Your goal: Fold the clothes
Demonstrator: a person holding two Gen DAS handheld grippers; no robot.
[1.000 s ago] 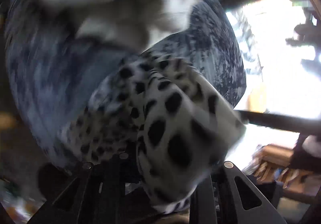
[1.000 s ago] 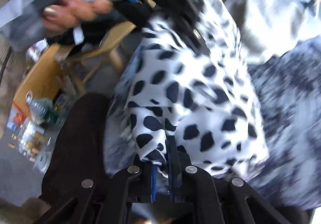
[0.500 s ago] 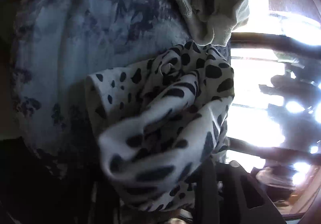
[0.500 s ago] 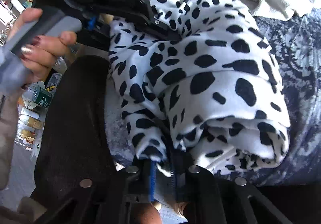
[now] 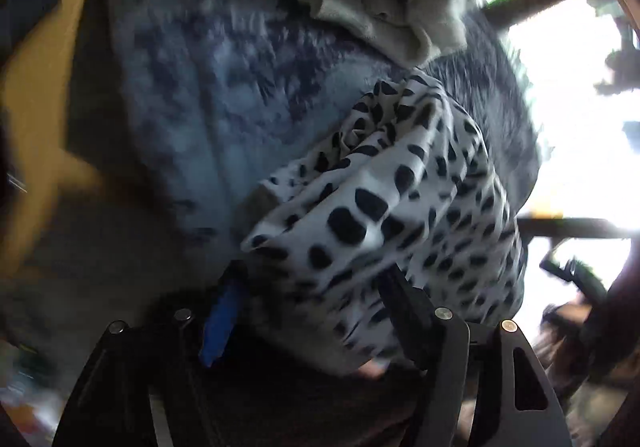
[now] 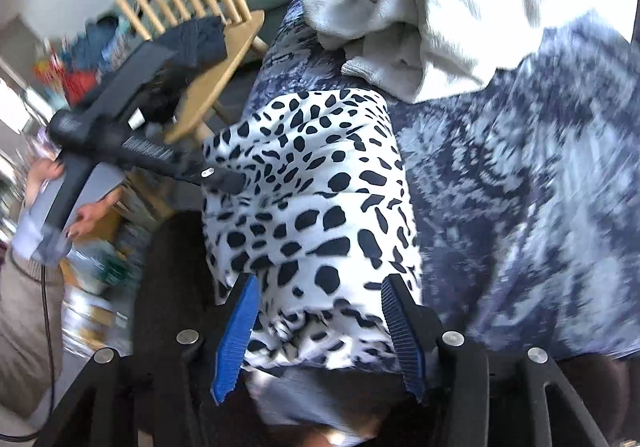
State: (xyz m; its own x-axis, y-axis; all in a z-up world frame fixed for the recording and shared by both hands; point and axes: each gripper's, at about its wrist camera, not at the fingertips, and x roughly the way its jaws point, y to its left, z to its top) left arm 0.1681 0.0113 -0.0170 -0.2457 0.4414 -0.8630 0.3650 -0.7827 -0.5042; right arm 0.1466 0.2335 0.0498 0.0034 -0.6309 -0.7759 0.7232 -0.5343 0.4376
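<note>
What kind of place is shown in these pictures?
Probably a lived-in room at home: a wooden spindle-back chair, a blue-and-white mottled bedspread with a black-spotted white garment on it, and a crumpled grey garment.

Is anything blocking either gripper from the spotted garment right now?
Nothing visible does. The spotted garment lies directly between the open fingers of the right gripper and of the left gripper. The grey clothes lie beyond it on the blue-patterned cover.
</note>
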